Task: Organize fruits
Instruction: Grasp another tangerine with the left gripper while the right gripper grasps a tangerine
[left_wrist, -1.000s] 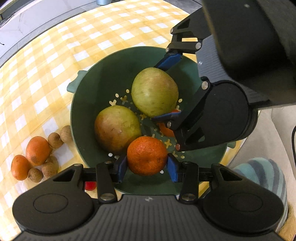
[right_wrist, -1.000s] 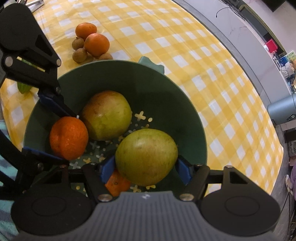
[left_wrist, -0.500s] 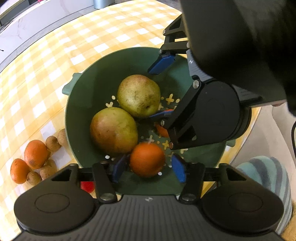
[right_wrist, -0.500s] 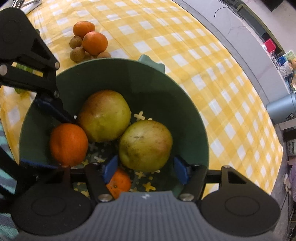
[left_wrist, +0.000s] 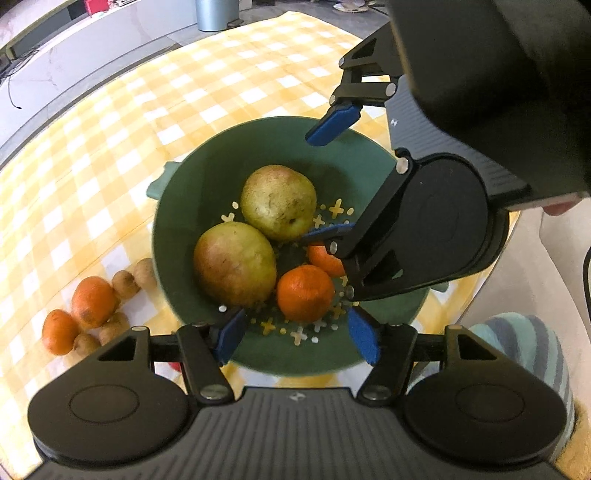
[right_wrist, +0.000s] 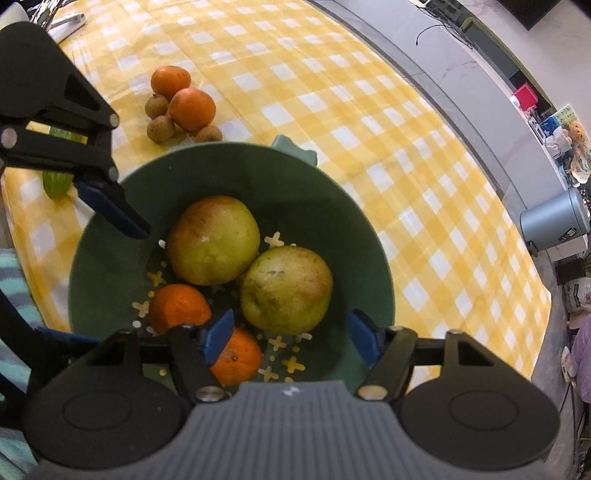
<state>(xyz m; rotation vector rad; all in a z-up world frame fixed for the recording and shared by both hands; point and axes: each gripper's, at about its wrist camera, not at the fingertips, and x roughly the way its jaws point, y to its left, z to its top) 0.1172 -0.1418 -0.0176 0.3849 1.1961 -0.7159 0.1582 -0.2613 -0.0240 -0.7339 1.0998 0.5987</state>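
1. Step in hand, as I judge it: both grippers let go their fruit into the green colander (left_wrist: 192, 206) and must come out clean.
2. Left gripper (left_wrist: 299, 330): jaws are opening, blue pads wide apart, nothing pressed btw them. The tangerine (left_wrist: 305, 292) lies on the colander floor, beyond the pads, not touched.
3. Right gripper (right_wrist: 291, 332): jaws opening too, pads wide. The pear-like fruit (right_wrist: 286, 288) sits just ahead of them and is free, resting on the floor by the far-right wall.
4. To do it well: lift each gripper straight up, w/o swinging sideways, because the two grippers are very near each other over the bowl and the right one's finger (left_wrist: 325, 232) hangs just over the second tangerine (left_wrist: 323, 258).
5. Keep jaws wide until pads are above the rim, so no fruit gets dragged.
6. Still to organize, prob.: loose group on the cloth beside the colander's left side: two tangerines (left_wrist: 92, 301) and small brown fruits (left_wrist: 125, 284).
7. Other big fruit (left_wrist: 234, 264) rests in the colander's middle-left, touching the pear-like one.
8. Hard to tell: second tangerine is half covered by the right gripper's finger in both views.
9. A green thing (right_wrist: 55, 182) near the cloth's left edge is partly hidden behind the left gripper; cannot say what it is.
10. A small red thing (left_wrist: 175, 366) under the left gripper is mostly hidden.
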